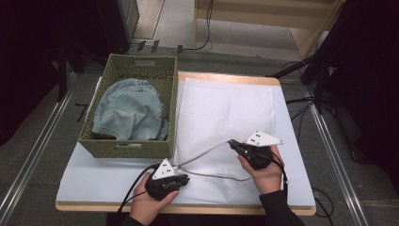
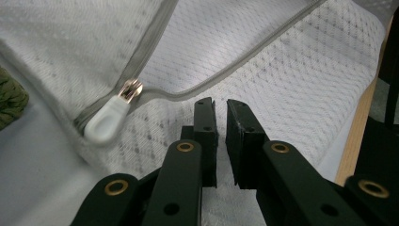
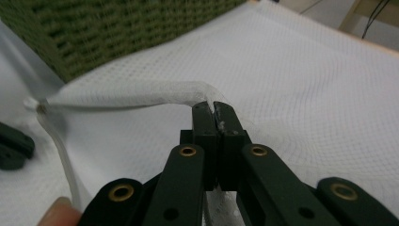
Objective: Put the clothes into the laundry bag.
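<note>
A white mesh bag (image 1: 221,108) lies flat on the table, its grey zipper (image 1: 207,151) parted into two strands near the front. My right gripper (image 3: 215,106) is shut on the bag's upper zipper edge and holds that fold of mesh (image 3: 141,96) raised off the table; the same gripper (image 1: 233,143) sits at the bag's front right. My left gripper (image 2: 220,106) hovers over the mesh with its jaws a narrow gap apart and nothing between them. The white zipper pull (image 2: 107,121) and its metal slider (image 2: 131,89) lie just left of those jaws. The left gripper (image 1: 186,178) is at the bag's front left corner.
A green woven basket (image 1: 127,147) stands at the left of the table and holds a pale denim garment (image 1: 129,110). It borders the bag's left side (image 3: 117,28). The table's wooden front edge (image 1: 188,209) runs just behind my hands. Cables trail from both grippers.
</note>
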Tool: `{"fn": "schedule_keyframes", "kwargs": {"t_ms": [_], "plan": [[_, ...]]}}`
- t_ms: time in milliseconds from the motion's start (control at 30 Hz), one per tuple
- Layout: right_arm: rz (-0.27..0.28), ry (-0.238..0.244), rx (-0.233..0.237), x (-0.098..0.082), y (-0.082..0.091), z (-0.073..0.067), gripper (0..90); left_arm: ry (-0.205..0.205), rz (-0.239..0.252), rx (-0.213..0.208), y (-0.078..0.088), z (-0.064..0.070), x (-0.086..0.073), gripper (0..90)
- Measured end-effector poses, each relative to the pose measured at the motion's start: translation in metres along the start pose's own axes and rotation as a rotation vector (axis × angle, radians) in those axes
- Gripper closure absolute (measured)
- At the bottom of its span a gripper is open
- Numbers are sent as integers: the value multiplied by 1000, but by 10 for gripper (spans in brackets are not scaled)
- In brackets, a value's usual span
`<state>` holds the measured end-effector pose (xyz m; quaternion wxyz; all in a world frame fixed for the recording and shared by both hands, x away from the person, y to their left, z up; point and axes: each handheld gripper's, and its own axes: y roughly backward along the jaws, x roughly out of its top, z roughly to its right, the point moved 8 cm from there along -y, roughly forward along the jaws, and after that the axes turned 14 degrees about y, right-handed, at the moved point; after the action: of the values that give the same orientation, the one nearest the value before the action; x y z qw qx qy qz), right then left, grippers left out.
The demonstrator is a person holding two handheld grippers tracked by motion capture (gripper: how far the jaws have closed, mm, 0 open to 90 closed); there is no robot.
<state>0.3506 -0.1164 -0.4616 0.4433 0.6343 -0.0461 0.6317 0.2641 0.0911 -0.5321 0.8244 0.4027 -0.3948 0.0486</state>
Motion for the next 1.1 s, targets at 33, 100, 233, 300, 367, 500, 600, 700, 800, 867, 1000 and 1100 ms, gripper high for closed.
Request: {"fn": "schedule_keyframes", "kwargs": {"t_ms": [33,100,233,300,367,500,600,700,800,867,1000,1100], "plan": [[20,-2,0,7,2,1,900,-1,-2,3,0,0,0,828],[41,5,1,14,4,0,900,4,0,-5,0,0,0,821],[46,10,1,16,4,-3,900,4,33,-25,3,1,2,637],[50,-8,7,12,4,-3,900,9,121,-53,13,4,10,532],[44,-13,9,8,5,-3,900,22,162,-56,21,7,14,413],[38,-21,11,3,7,-1,900,27,209,-47,38,15,22,189],[42,-30,18,2,9,1,900,11,265,-15,66,22,43,52],[38,-31,21,1,10,0,900,7,303,-14,88,20,57,0],[37,-27,26,0,10,-1,900,11,329,13,101,13,69,0],[37,-28,27,0,10,-1,900,17,340,-2,114,7,82,0],[39,-30,30,1,10,-2,900,3,369,59,135,-20,120,0],[40,-28,30,1,10,-2,900,44,382,66,139,-38,135,0]]}}
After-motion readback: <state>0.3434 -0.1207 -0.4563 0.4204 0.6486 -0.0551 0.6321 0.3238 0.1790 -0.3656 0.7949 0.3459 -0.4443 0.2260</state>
